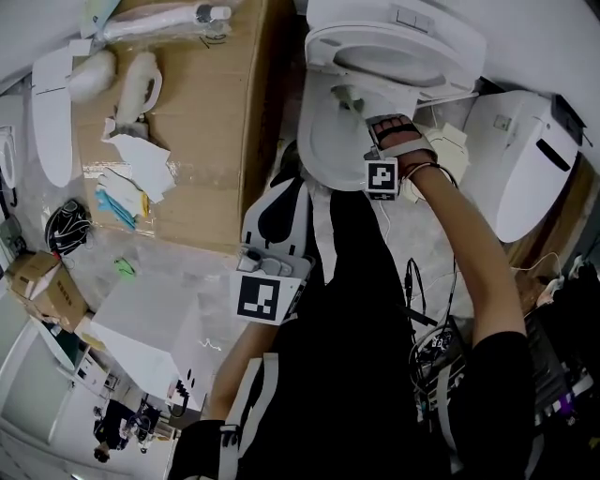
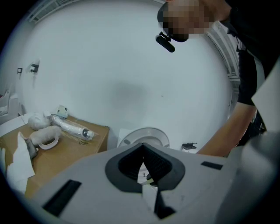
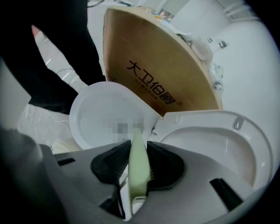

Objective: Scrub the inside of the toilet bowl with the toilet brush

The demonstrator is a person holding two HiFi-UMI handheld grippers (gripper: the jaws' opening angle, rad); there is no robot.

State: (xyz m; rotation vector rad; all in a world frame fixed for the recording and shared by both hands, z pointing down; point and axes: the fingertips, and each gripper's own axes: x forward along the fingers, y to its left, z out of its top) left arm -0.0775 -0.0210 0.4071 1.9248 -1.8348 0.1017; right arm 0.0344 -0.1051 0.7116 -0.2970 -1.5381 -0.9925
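Toilet bowl (image 1: 314,155) open below right claw (image 3: 140,154) gripping pale green toilet brush (image 3: 139,177); left claw (image 2: 143,164) closed, empty.

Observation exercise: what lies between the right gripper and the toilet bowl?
The pale green brush handle, clamped in the right gripper, reaches toward the toilet bowl; right gripper view.

A: What lies at the left?
B: A large cardboard box (image 1: 211,141) bearing a plastic-wrapped white tube (image 1: 159,21), bagged white parts (image 1: 136,84) and crumpled paper (image 1: 141,164).
A: And at the right?
B: A separate white toilet seat unit (image 1: 525,159). Nearer, tangled cables (image 1: 427,347) lie on the floor.
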